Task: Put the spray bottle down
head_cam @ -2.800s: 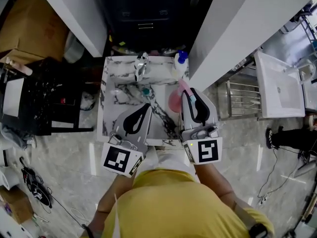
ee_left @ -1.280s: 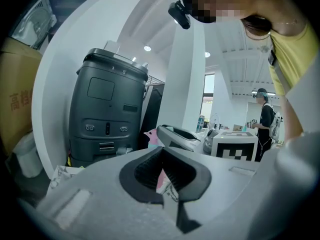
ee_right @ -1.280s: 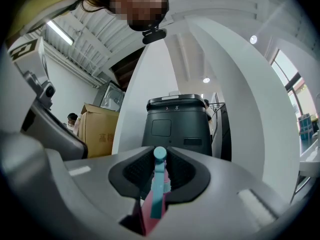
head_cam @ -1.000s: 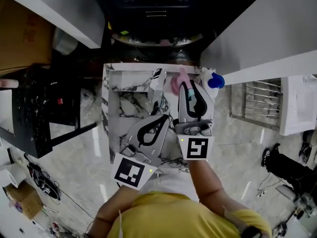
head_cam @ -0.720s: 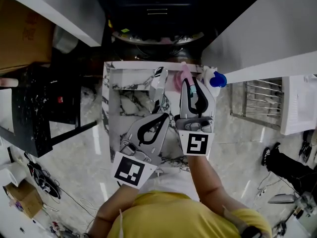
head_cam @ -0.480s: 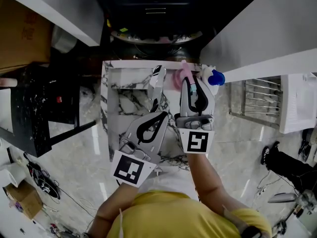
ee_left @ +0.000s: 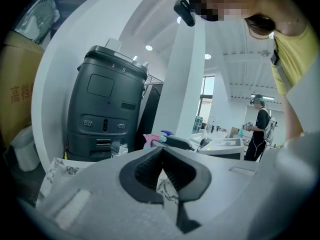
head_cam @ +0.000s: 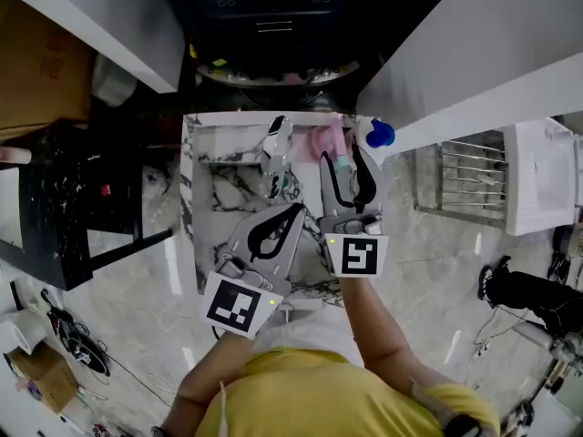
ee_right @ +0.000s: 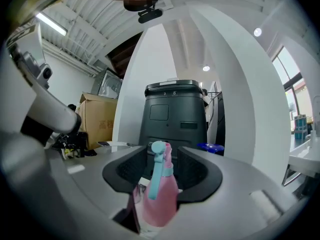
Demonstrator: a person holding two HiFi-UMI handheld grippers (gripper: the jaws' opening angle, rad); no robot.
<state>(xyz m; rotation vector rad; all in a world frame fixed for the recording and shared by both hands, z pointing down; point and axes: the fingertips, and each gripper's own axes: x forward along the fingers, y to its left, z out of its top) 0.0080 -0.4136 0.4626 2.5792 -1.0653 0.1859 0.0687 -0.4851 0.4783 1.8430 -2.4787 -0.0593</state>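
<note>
The pink spray bottle (head_cam: 324,141) with a teal trigger head stands upright on the back rim of the marble basin (head_cam: 205,198), between the faucet (head_cam: 273,144) and a blue-capped bottle (head_cam: 375,135). My right gripper (head_cam: 344,155) reaches level around it. In the right gripper view the spray bottle (ee_right: 161,194) stands between the jaws of that gripper (ee_right: 162,156), which are opening, and both pads stand clear of its neck. My left gripper (head_cam: 296,208) hovers over the basin's near part, shut with nothing in it; the left gripper view shows its tips (ee_left: 161,151) meeting.
A dark grey machine (head_cam: 264,25) stands right behind the basin, between white walls. A cardboard box (head_cam: 36,62) and a black rack (head_cam: 64,198) are at the left. A white washbasin (head_cam: 537,180) and metal rack lie at the right. A person (ee_left: 260,129) stands far off.
The right gripper carried the pink bottle from the basin's right side to the back rim, sank a little, and its jaws have spread off the bottle. The left gripper stayed put.
</note>
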